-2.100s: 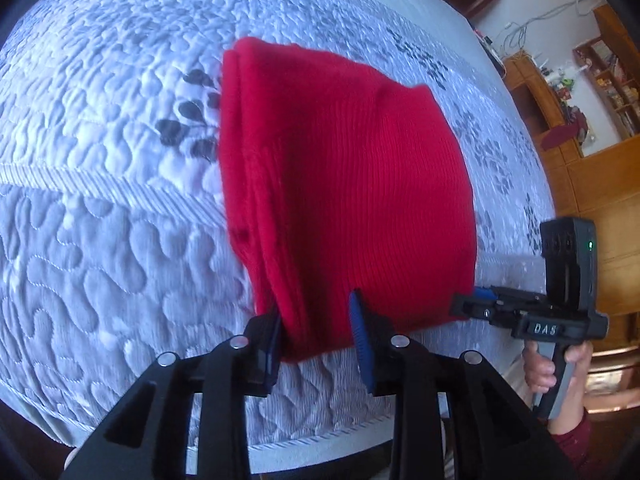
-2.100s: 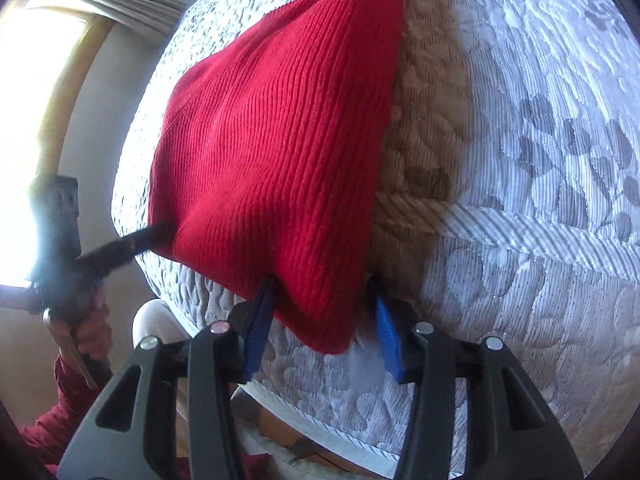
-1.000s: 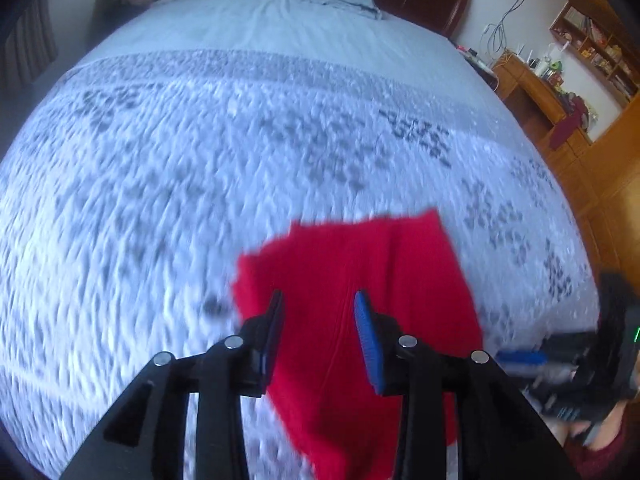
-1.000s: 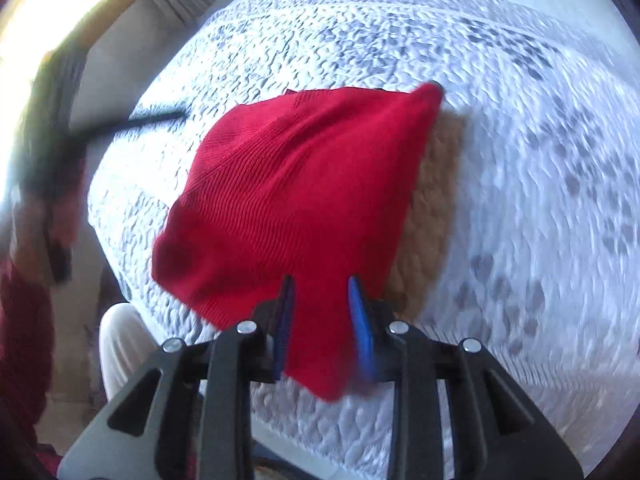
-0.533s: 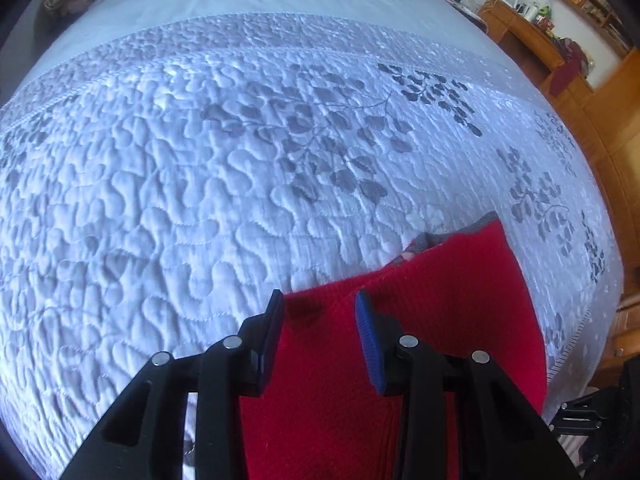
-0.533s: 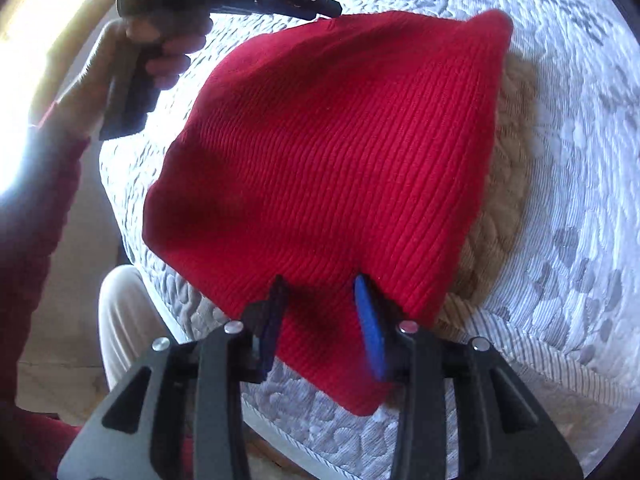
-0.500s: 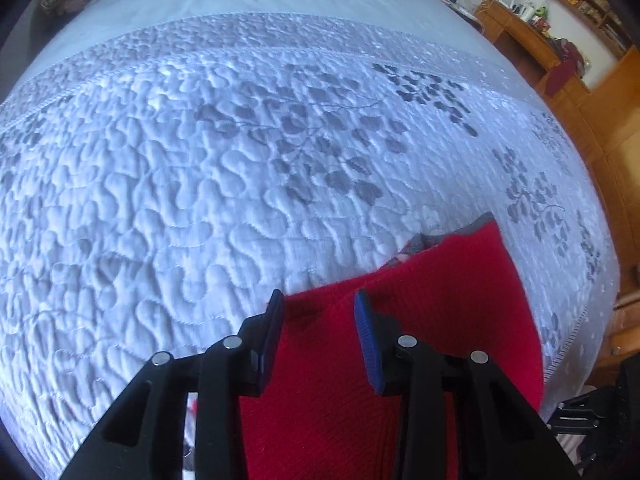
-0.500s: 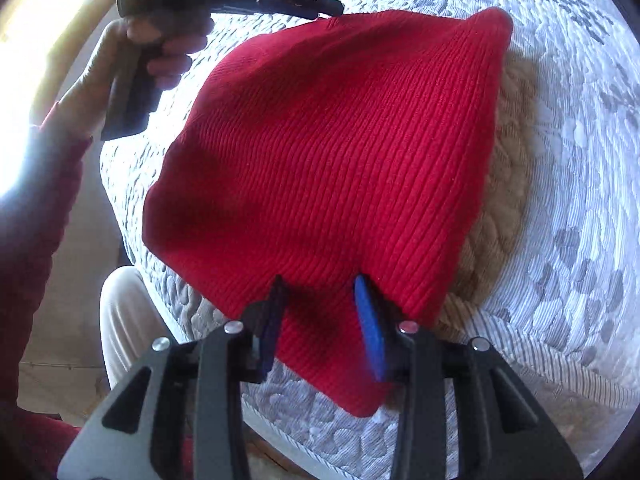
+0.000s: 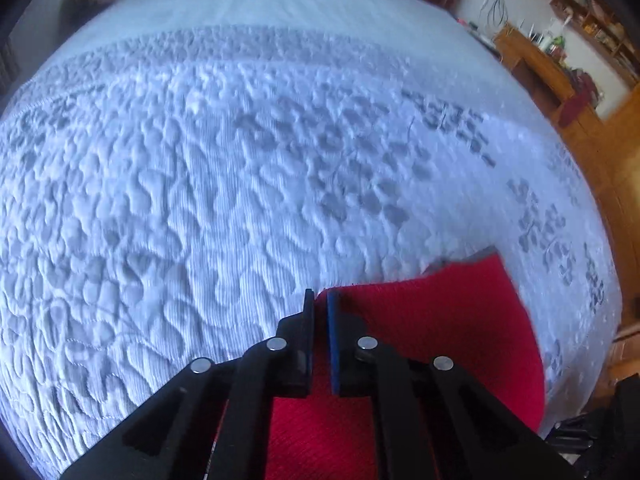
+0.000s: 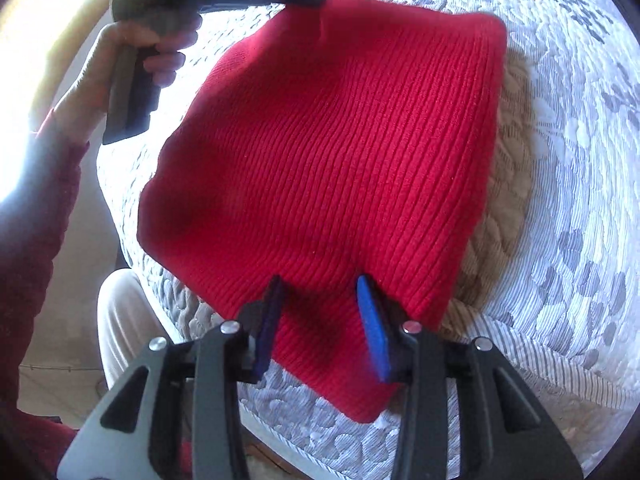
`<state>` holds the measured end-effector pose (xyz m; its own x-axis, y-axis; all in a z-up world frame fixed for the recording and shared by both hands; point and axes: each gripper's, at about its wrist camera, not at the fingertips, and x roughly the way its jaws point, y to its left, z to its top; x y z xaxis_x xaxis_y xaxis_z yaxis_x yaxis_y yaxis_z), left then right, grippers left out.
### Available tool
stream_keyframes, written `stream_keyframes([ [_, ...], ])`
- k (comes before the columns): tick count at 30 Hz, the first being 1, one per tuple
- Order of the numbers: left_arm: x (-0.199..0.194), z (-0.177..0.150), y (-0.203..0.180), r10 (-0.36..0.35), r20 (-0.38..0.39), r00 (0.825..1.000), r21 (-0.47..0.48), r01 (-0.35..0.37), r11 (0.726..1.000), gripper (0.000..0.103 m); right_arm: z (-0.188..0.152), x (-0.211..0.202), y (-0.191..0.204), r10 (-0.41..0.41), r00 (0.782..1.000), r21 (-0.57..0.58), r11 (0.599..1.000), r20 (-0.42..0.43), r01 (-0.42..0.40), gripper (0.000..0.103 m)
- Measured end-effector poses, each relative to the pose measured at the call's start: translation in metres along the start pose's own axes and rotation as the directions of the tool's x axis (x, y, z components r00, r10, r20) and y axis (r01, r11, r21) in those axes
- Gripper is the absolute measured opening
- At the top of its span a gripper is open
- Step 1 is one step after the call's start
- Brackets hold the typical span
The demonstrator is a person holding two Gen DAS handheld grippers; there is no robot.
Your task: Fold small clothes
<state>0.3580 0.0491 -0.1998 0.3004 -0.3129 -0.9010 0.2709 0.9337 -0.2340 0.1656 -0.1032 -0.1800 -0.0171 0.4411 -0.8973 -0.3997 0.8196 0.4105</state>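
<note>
We are working over a wide bed covered by a quilted white bedspread (image 9: 192,200), its stitched leaf pattern running to the far pillows. A wooden desk (image 9: 532,68) stands beyond the bed on the far right.

The task's thing, a red knit garment (image 10: 340,160), lies folded and fairly flat near the near edge of the bed, with its ribbed face up and a brownish shadow along its right side. 2.1 s ago it hung lifted between both tools; now it is back on the quilt, so we judge that 1 fold has just been laid down.

Our left gripper (image 9: 318,308) sits at the garment's far left corner. Half a second ago its jaws stood well apart over that corner; now they are drawn almost together, with only a thin slit between them, and red cloth shows in that slit. We read this as a fresh pinch on the corner, though the blur keeps us from being sure how much cloth is caught. In the right wrist view the same tool, held in the left hand (image 10: 160,52), touches that far corner.

Our right gripper (image 10: 320,300) hovers over the near edge with its jaws spread wide, the cloth lying under and between them, unclamped.

We judge that the next fold begins from the far corner, and the right side has yet to take its hold.
</note>
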Motion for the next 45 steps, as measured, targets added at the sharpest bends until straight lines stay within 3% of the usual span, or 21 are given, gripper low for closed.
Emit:
stream_keyframes([
  [3, 0.008, -0.008, -0.008, 0.049, -0.012, 0.999, 0.041, -0.049, 0.998, 0.011, -0.001, 0.004, 0.004, -0.013, 1.0, -0.002, 1.0, -0.001, 0.013, 0.039],
  [6, -0.009, -0.012, -0.008, 0.052, 0.007, 0.999, -0.01, -0.052, 0.999, 0.024, -0.003, 0.001, 0.001, 0.005, 1.0, 0.024, 1.0, 0.009, -0.006, 0.039],
  [8, -0.038, -0.025, -0.01, 0.065, 0.048, 0.997, -0.03, -0.063, 0.998, 0.044, -0.007, -0.007, -0.002, 0.009, 1.0, 0.033, 0.999, 0.03, -0.01, 0.039],
  [9, -0.051, -0.033, -0.011, 0.068, 0.061, 0.996, -0.04, -0.066, 0.997, 0.049, -0.01, -0.012, -0.002, 0.002, 0.999, 0.032, 0.999, 0.042, -0.004, 0.039],
  [14, -0.122, -0.117, -0.023, 0.118, 0.097, 0.988, -0.094, -0.109, 0.99, 0.053, -0.031, -0.04, 0.002, -0.047, 0.991, 0.034, 0.998, 0.122, 0.044, 0.044],
  [17, -0.141, -0.165, -0.035, 0.153, 0.097, 0.983, -0.107, -0.143, 0.984, 0.053, -0.043, -0.049, 0.004, -0.096, 0.985, 0.044, 0.995, 0.146, 0.091, 0.044],
  [20, -0.135, -0.196, -0.046, 0.128, 0.056, 0.99, -0.13, -0.12, 0.984, 0.053, -0.053, -0.047, 0.005, -0.11, 0.984, 0.065, 0.993, 0.14, 0.102, 0.044],
  [22, -0.123, -0.206, -0.05, 0.152, 0.02, 0.988, -0.135, -0.148, 0.98, 0.051, -0.057, -0.044, 0.006, -0.125, 0.984, 0.071, 0.991, 0.13, 0.117, 0.044],
  [24, -0.112, -0.215, -0.05, 0.15, -0.002, 0.989, -0.158, -0.149, 0.976, 0.047, -0.062, -0.041, 0.01, -0.171, 0.977, 0.062, 0.984, 0.125, 0.165, 0.05],
  [26, -0.102, -0.22, -0.049, 0.112, -0.025, 0.993, -0.182, -0.114, 0.977, 0.013, -0.067, -0.039, 0.011, -0.222, 0.967, 0.063, 0.974, 0.122, 0.216, 0.053],
  [27, -0.099, -0.223, -0.049, 0.078, -0.027, 0.997, -0.194, -0.082, 0.978, 0.008, -0.07, -0.04, 0.008, -0.232, 0.966, 0.074, 0.972, 0.116, 0.225, 0.053],
  [34, -0.093, -0.243, -0.05, 0.103, -0.033, 0.994, -0.215, -0.108, 0.971, 0.006, -0.086, -0.046, -0.004, -0.256, 0.961, 0.142, 0.96, 0.103, 0.24, 0.053],
  [41, -0.096, -0.242, -0.052, 0.106, -0.02, 0.994, -0.236, -0.108, 0.966, 0.005, -0.079, -0.027, -0.024, -0.077, 0.995, 0.262, 0.963, 0.066, 0.057, 0.053],
  [42, -0.097, -0.241, -0.052, 0.109, -0.021, 0.994, -0.232, -0.111, 0.966, 0.005, -0.077, -0.024, -0.024, -0.069, 0.996, 0.274, 0.96, 0.054, 0.052, 0.045],
  [43, -0.097, -0.241, -0.053, 0.11, -0.021, 0.994, -0.231, -0.112, 0.966, 0.006, -0.075, -0.02, -0.025, -0.064, 0.997, 0.279, 0.959, 0.045, 0.049, 0.028],
  [45, -0.1, -0.24, -0.055, 0.103, -0.02, 0.994, -0.23, -0.105, 0.968, 0.006, -0.071, -0.018, -0.023, -0.044, 0.998, 0.268, 0.963, 0.037, 0.033, 0.02],
])
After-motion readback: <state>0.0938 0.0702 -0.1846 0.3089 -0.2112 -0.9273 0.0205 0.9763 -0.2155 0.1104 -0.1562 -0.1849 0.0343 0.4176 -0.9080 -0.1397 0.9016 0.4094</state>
